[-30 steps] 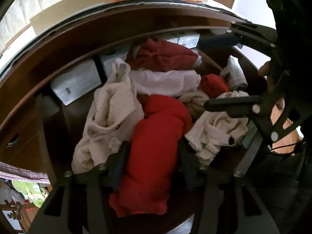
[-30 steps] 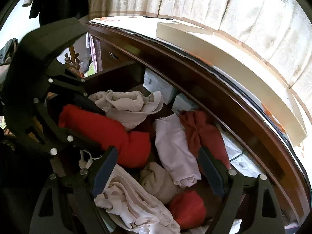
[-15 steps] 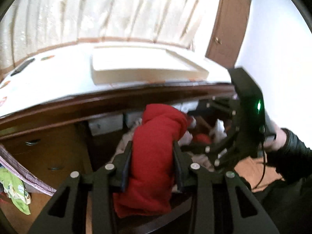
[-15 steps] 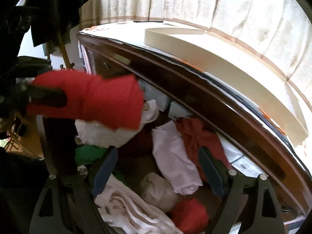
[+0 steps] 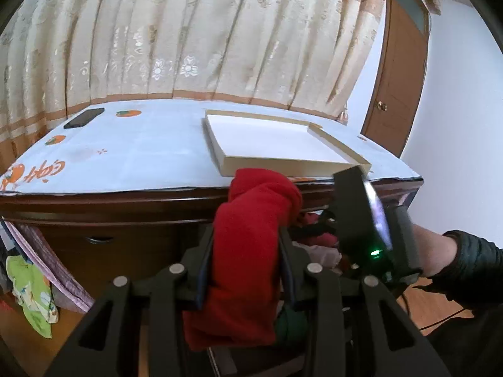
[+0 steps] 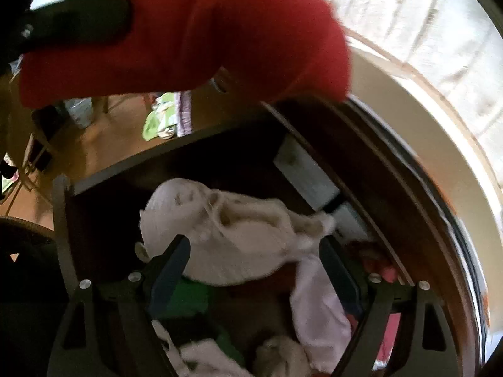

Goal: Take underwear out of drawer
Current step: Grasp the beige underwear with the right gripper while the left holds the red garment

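A red underwear piece hangs clamped in my left gripper, raised to about the height of the dresser's front edge. From the right wrist view the same red piece fills the top, with one left finger across it. My right gripper is open above the open drawer, fingers either side of a crumpled cream garment without pressing it. In the left wrist view the right gripper's body shows from behind, held by a hand.
More clothes lie in the drawer: a green piece, a white one, pale boxes at the back. On the dresser top sit a shallow cream tray and a phone. A curtain hangs behind.
My left gripper has lifted the red piece up out of the drawer and tilted toward the dresser top. The right gripper has slid across the drawer to sit over the cream garment.
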A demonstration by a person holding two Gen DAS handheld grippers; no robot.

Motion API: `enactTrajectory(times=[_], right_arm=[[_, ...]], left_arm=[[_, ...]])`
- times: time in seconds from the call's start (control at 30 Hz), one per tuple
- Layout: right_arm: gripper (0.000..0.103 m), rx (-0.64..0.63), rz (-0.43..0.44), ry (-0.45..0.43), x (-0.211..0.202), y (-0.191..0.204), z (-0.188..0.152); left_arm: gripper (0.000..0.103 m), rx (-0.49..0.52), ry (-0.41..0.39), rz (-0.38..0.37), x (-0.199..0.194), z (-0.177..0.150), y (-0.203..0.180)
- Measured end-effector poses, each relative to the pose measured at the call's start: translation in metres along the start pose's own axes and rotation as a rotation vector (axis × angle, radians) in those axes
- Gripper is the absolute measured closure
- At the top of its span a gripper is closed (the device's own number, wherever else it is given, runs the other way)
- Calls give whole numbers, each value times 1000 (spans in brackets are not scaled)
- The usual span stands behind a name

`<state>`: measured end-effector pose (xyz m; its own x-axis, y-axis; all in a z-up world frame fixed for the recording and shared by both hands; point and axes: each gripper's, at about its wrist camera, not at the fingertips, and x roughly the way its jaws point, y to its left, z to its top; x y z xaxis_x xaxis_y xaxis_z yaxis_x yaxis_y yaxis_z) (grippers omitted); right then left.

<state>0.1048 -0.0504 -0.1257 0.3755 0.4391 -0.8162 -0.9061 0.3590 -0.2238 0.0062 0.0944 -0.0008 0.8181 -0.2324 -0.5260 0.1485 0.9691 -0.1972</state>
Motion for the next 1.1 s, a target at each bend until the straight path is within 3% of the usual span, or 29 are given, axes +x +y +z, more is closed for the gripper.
enactTrajectory(times=[0.27,0.3,0.33,0.37,0.5,0.6,1.1], right_arm=[[17,-86,77,133,49,12,14],[21,-80,86,144,51,13,15],[32,-70,102,154,52,13,16],[50,-57,149,157,50,14,16],[67,-65,168,116,36,19,11],[72,-41,167,69,23,15,6],[74,-7,43,-221,-80,11,-17]], left_arm=[[68,-24,8,25,-2,-5,12],[68,-30,13,29,-1,-6,13],[68,-36,17,32,0,-7,14],[68,-38,22,42,1,-7,14],[68,-23,30,83,3,-9,12],[68,-16,33,102,3,-10,10],[68,-15,10,133,-5,-1,5]])
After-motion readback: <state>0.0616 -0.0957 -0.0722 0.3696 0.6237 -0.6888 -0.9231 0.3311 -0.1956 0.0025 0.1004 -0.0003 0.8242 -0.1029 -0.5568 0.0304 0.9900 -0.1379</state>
